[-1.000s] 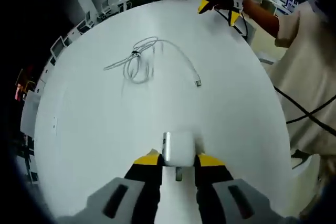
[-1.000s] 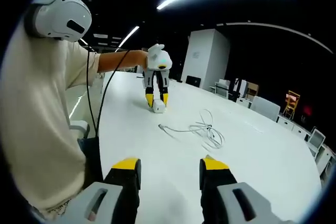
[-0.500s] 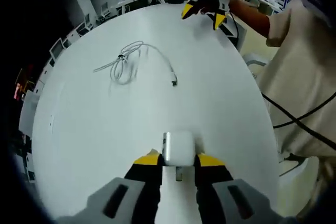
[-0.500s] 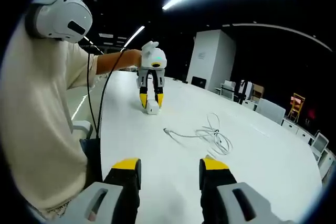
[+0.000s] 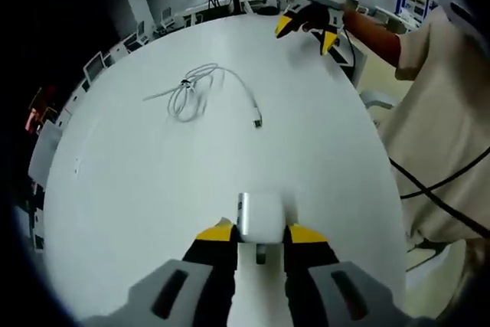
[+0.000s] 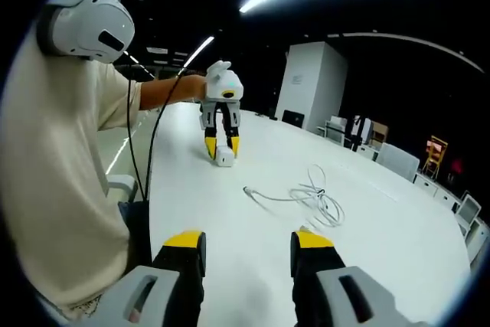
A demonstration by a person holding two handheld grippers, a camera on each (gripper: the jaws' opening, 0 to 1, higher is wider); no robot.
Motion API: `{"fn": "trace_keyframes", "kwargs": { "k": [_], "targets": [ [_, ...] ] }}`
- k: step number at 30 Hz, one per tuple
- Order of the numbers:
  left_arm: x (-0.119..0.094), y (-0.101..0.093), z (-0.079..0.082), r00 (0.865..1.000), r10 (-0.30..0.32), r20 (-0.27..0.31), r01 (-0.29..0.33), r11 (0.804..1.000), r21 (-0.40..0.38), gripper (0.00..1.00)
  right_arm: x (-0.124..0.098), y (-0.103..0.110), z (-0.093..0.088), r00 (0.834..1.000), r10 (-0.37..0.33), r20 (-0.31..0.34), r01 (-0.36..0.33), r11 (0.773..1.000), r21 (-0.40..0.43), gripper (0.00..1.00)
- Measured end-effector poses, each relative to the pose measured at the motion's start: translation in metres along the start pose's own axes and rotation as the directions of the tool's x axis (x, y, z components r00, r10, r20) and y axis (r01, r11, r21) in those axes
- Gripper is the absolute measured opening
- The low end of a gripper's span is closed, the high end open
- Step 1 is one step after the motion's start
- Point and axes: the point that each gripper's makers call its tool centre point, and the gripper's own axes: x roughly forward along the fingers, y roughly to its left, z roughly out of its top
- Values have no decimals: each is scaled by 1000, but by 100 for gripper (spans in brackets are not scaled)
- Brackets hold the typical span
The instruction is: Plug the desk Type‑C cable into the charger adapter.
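Between the left gripper (image 5: 256, 233) jaws sits the clamped charger adapter (image 5: 260, 216), cable (image 5: 200, 90) well ahead.

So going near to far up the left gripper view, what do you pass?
Left gripper → charger adapter between its jaws → cable's plug end → coiled cable → right gripper.

1. The left gripper (image 5: 256, 237) has grey moulded bodies, black fingers and yellow tips.
2. The right gripper (image 6: 249, 246) has the same build: grey bodies, black fingers, yellow tips; in the left gripper view (image 5: 309, 27) it has a white housing on top.
3. The person wears a cream short-sleeved shirt (image 6: 46, 189) and a white headset (image 6: 86, 24).
4. A thin black cable (image 6: 145, 151) hangs beside the shirt.
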Motion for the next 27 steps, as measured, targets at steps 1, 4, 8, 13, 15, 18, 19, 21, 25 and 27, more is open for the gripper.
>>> {"fn": "trace_keyframes", "kwargs": {
  "k": [1, 4, 8, 13, 15, 18, 19, 21, 25, 27],
  "targets": [
    [0, -2, 3, 1000, -5, 15, 5, 1000, 14, 23, 0, 0, -1, 1000, 0, -2, 0, 1000, -1, 46],
    [2, -12, 9, 999, -28, 30, 28, 1000, 9, 23, -2, 0, -1, 1000, -3, 1, 3, 1000, 0, 46],
    [2, -24, 18, 999, -20, 45, 19, 1000, 14, 23, -4, 2, 0, 1000, -4, 4, 4, 1000, -5, 46],
    [1, -22, 14, 999, -11, 42, 11, 1000, -9, 23, -4, 3, 2, 1000, -3, 8, 4, 1000, -9, 45],
    [5, -25, 12, 999, -7, 34, 8, 1000, -10, 24, -3, 4, 3, 1000, 0, 6, 0, 1000, -11, 45],
    [2, -25, 12, 999, -2, 48, 0, 999, 42, 24, -2, 6, 4, 1000, 8, 1, -8, 1000, -17, 45],
    [3, -29, 13, 999, 0, 46, -2, 999, 42, 24, -1, 6, 4, 1000, 9, 1, -9, 1000, -18, 45],
    [1, -29, 11, 999, -15, 48, 11, 997, 72, 25, -1, 6, 5, 1000, 11, -1, -11, 1000, -20, 45],
    [-1, -24, 7, 999, -15, 43, 12, 998, 64, 25, 0, 5, 9, 1000, 13, -2, -13, 1000, -27, 45],
    [-2, -22, 0, 999, -26, 28, 23, 995, 93, 26, 1, 6, 9, 1000, 21, -8, -21, 999, -31, 45]
  ]
}}
